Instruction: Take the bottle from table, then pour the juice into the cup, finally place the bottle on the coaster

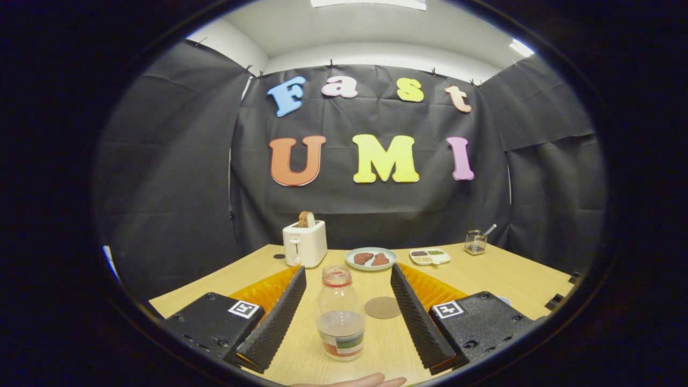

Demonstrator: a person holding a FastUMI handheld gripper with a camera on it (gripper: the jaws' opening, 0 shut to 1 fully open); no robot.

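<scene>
Nothing is done yet: the clear plastic bottle with a red neck ring and a little juice [339, 314] stands upright on the pale wooden table [516, 279], between the fingers of the wide-open, empty claw [348, 317]. Grasping, pouring and placing on the round brown coaster [382, 307] (just beyond the bottle) all remain. Farther back stand a white toaster [305, 243] and a pale green plate [370, 258].

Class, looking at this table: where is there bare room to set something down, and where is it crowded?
Bare wood lies between the open gripper and plate, beside the coaster, and right of the wire holder. Crowded: the far edge, from toaster to tray; bottle between fingers.
</scene>
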